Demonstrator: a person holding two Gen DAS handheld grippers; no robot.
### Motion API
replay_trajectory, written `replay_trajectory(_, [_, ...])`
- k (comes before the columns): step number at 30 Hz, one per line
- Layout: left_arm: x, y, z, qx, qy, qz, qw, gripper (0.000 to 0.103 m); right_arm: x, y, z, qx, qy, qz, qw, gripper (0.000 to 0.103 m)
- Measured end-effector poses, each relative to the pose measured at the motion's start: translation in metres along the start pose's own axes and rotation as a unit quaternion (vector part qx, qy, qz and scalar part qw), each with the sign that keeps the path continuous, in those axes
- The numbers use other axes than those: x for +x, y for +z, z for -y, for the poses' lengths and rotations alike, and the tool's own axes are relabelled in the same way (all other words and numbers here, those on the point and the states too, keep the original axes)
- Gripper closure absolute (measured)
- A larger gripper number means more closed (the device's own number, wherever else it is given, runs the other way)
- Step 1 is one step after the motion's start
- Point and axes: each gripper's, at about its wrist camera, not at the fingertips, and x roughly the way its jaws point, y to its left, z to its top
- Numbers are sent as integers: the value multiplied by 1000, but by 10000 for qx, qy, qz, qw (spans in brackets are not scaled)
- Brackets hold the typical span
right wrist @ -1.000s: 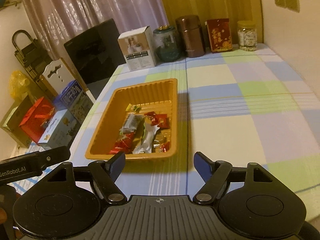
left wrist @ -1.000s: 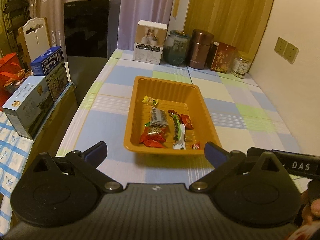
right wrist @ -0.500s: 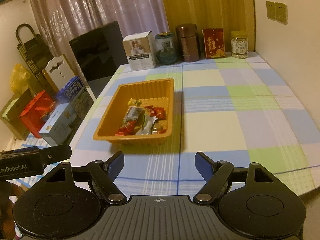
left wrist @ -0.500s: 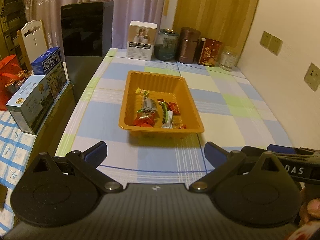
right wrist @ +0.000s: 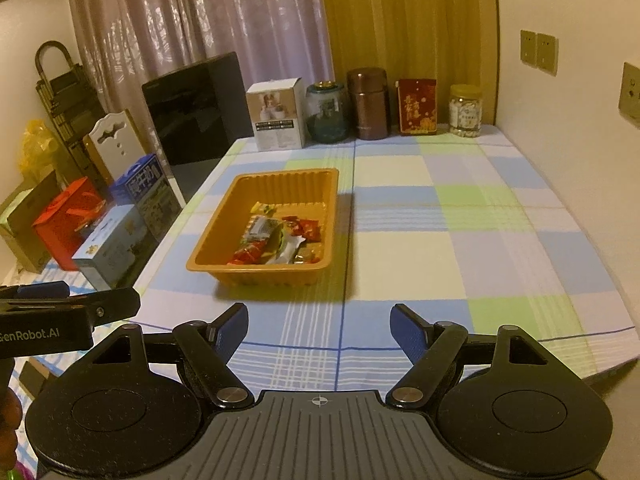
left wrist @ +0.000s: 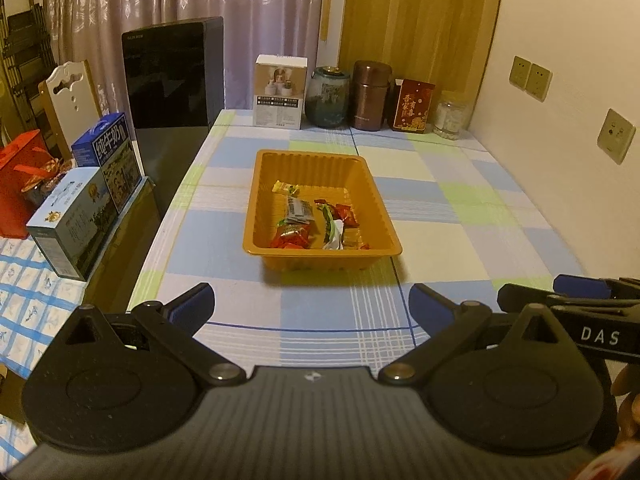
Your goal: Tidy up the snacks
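Observation:
An orange plastic tray (left wrist: 316, 160) sits on the checked tablecloth and holds several wrapped snacks (left wrist: 312, 224) in its near half. It also shows in the right wrist view (right wrist: 216, 236) with the snacks (right wrist: 280, 240) inside. My left gripper (left wrist: 312, 306) is open and empty, held back near the table's front edge, well short of the tray. My right gripper (right wrist: 320, 330) is open and empty, also back by the front edge, to the right of the tray.
A white box (left wrist: 280, 96), a glass jar (left wrist: 328, 96), a brown canister (left wrist: 370, 94), a red packet (left wrist: 412, 106) and a small jar (left wrist: 448, 120) line the table's far edge. Milk cartons (left wrist: 80, 216) and a red bag (left wrist: 20, 184) stand left of the table.
Both grippers have pulled back from the tray toward the table's front edge, so the tray looks smaller and farther. Both stay open and empty.

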Motion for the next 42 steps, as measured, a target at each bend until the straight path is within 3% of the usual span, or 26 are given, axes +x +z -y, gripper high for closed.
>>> replay_trajectory(15, [-12, -1, 3, 64, 118, 213, 9997, 0, -14, 0, 0, -62, -57, 136, 9999, 25])
replay_trajectory(42, [-8, -3, 5, 98, 75, 176, 9998, 0, -14, 2, 7, 4, -70, 186, 9998, 25])
